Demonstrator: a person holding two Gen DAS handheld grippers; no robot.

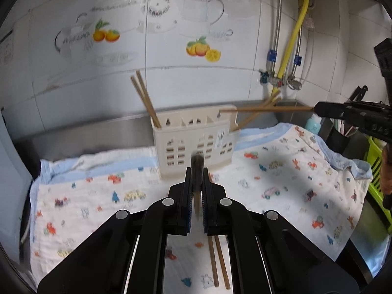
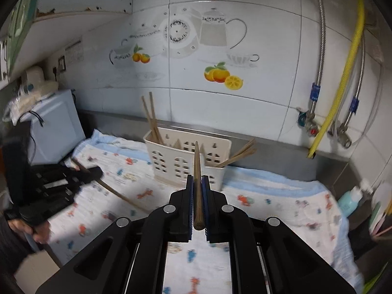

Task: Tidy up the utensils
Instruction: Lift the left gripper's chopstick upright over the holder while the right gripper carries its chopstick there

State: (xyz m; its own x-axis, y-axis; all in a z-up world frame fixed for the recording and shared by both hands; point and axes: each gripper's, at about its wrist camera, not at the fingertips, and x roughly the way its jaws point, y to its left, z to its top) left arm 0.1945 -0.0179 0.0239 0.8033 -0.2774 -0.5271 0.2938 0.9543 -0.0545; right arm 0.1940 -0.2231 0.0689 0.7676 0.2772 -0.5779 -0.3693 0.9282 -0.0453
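We are working over a printed cloth (image 1: 281,171) by a tiled wall (image 1: 220,85). Each tong, left (image 1: 197,176) and right (image 2: 198,183), is clamping one chopstick (image 2: 197,171); ahead, the holder (image 1: 193,137) is keeping four, and two are lying below (image 1: 218,259).

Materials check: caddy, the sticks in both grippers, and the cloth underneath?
Caddy: looks like cream moulded plastic, matte, with cut-out window slots.
Chopstick in right gripper: brown, matte, faint grain; probably wood or bamboo.
Left gripper chopstick: similar, but blurred.
Cloth: soft printed fabric, wrinkled, likely cotton.
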